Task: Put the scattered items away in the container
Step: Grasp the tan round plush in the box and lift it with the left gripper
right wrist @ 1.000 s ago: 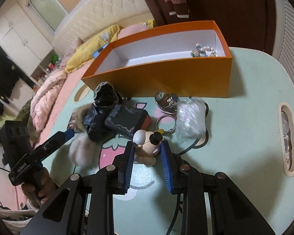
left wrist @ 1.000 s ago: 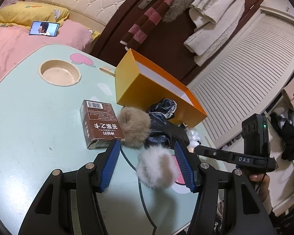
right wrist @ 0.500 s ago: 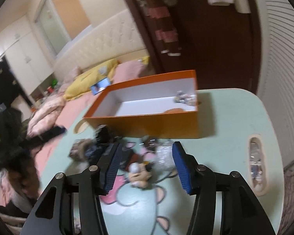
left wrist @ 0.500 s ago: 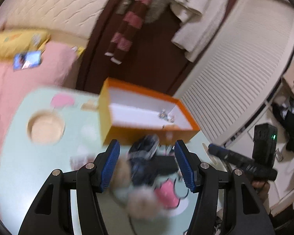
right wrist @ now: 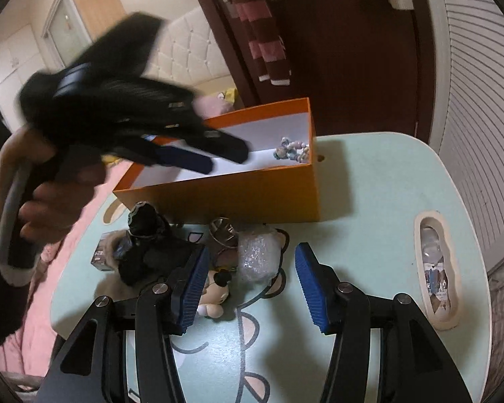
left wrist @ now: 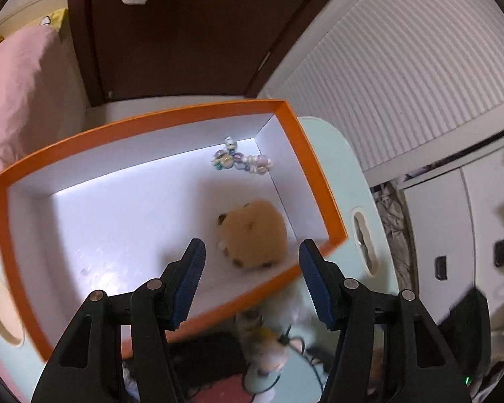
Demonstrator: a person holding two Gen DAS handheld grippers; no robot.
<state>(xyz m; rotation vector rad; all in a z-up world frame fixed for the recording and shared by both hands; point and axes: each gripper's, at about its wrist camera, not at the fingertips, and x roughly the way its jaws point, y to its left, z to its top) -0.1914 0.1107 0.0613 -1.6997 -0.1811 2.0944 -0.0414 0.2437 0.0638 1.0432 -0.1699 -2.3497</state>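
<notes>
One plush toy (left wrist: 252, 235) beyond left tool (left wrist: 250, 262); inside box (left wrist: 305, 154)

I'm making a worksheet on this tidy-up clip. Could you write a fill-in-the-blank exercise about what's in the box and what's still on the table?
1. The box has white walls inside and is ____ outside.
2. A tan plush toy and a beaded charm lie ____ the box.
3. The mouse plush lies on the ____, outside the box.
4. The left hand-held gripper holds ____.

Missing words: orange; inside; table; nothing
</notes>
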